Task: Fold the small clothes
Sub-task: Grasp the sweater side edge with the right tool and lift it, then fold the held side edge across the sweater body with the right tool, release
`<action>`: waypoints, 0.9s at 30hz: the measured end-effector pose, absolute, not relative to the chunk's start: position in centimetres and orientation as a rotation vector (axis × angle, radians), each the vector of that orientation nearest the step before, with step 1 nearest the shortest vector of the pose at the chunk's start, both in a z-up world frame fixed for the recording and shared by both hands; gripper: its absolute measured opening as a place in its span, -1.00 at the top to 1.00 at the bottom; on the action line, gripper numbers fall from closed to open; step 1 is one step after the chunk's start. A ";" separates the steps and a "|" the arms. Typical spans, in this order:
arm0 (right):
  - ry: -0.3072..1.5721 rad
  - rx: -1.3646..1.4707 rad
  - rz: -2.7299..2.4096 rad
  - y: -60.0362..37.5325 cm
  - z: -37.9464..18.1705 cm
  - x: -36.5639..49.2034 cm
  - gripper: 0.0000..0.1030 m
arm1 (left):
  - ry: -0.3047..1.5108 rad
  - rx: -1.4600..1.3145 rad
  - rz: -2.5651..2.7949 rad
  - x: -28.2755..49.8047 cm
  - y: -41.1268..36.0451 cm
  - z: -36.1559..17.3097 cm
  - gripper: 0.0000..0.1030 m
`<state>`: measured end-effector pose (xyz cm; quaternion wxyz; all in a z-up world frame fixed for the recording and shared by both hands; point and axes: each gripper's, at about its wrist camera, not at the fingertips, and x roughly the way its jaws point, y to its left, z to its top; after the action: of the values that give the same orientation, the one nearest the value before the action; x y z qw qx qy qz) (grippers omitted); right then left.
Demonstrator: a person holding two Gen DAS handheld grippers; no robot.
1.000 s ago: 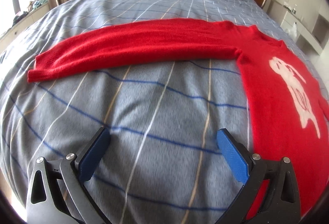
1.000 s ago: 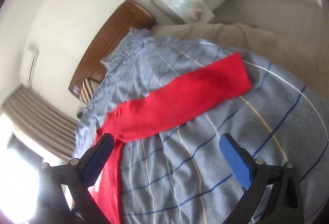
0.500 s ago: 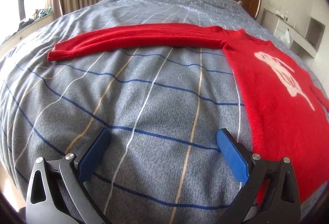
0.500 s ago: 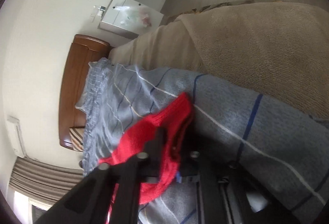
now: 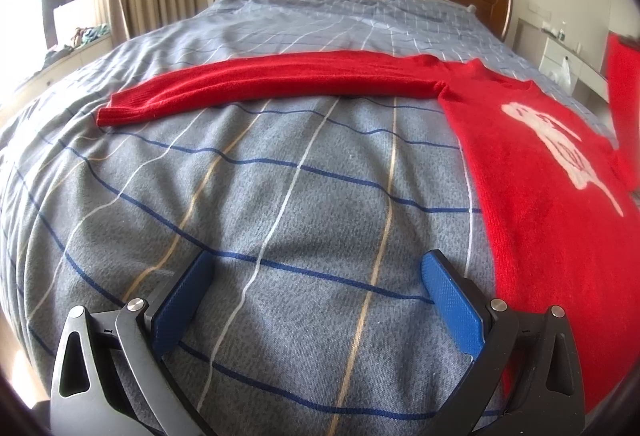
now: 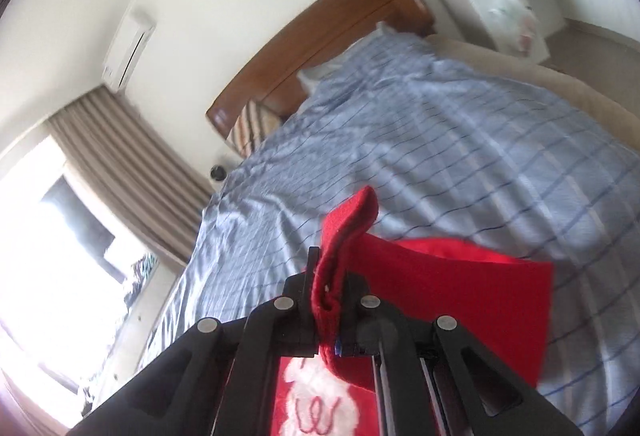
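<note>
Your left gripper [image 5: 316, 288] hangs low over the striped bedspread [image 5: 280, 195], its blue pads spread wide with nothing between them. Ahead of it the red sweater [image 5: 540, 171] lies flat, one sleeve [image 5: 272, 83] stretched out to the left, the body just right of your right-hand pad. Your right gripper [image 6: 332, 300] is clamped on the sweater's other sleeve [image 6: 348, 228], lifted above the bed with the cuff curling over the jaws and the white chest print [image 6: 316, 400] below.

light: bright daylight, window [image 6: 48, 256] left of claw, blown out | blur: right view smeared | edges: fisheye-bent, dark corners
</note>
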<state>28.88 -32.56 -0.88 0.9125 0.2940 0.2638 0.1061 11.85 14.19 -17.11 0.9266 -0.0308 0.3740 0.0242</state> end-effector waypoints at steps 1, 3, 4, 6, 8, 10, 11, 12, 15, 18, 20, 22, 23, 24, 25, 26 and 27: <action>0.568 0.576 0.248 -29.6 -1.4 30.0 0.90 | 0.766 -0.063 0.049 11.9 14.1 -17.1 -0.99; 0.622 0.532 0.287 -24.6 -3.3 31.4 0.90 | 0.765 -0.063 0.049 11.8 14.2 -17.0 -0.99; 0.650 0.496 0.294 -22.2 -4.7 31.9 0.90 | 0.764 -0.062 0.049 11.8 14.2 -17.0 -0.99; 0.711 0.406 0.284 -17.8 -7.5 32.9 0.89 | 0.760 -0.062 0.049 11.8 14.2 -16.9 -0.99; 0.800 0.347 0.271 -14.7 -10.8 33.7 0.71 | 0.754 -0.060 0.050 11.8 14.2 -17.0 -0.99; 0.922 0.336 0.297 -12.5 -14.6 34.5 -0.01 | 0.747 -0.057 0.053 11.8 14.1 -17.0 -0.99; 0.970 0.354 0.328 -11.7 -16.1 34.5 -0.30 | 0.743 -0.056 0.055 11.7 14.1 -17.0 -0.99; 0.984 0.378 0.360 -11.1 -17.1 33.9 -0.30 | 0.740 -0.055 0.058 11.7 14.0 -17.0 -0.99; 0.929 0.396 0.430 -10.9 -17.0 31.5 -0.37 | 0.731 -0.051 0.067 11.5 13.9 -17.2 -0.99; 0.886 0.443 0.535 -13.0 -15.3 29.4 -0.39 | 0.728 -0.051 0.068 11.5 13.9 -17.2 -0.99; 0.846 0.417 0.562 -15.1 -13.9 27.0 -0.49 | 0.728 -0.052 0.069 11.5 13.9 -17.2 -0.99; 0.801 0.330 0.501 -18.4 -13.0 24.5 -0.50 | 0.726 -0.055 0.071 11.5 13.9 -17.2 -0.99; 0.783 0.275 0.446 -20.4 -12.7 23.2 -0.51 | 0.724 -0.057 0.075 11.4 14.0 -17.2 -0.99; 0.766 0.213 0.381 -22.6 -12.8 21.8 -0.51 | 0.723 -0.056 0.078 11.4 13.9 -17.3 -0.99; 0.752 0.162 0.317 -24.4 -12.8 20.8 -0.51 | 0.723 -0.054 0.082 11.5 13.9 -17.2 -0.99; 0.740 0.124 0.248 -26.7 -13.0 19.6 -0.51 | 0.723 -0.054 0.084 11.4 13.8 -17.3 -0.99; 0.729 0.093 0.181 -29.0 -13.3 18.5 -0.51 | 0.723 -0.055 0.085 11.5 13.8 -17.3 -0.99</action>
<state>18.49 -28.96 -13.31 0.9292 0.0453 0.3560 0.0881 11.47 13.85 -17.25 0.9341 -0.0270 0.3536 0.0416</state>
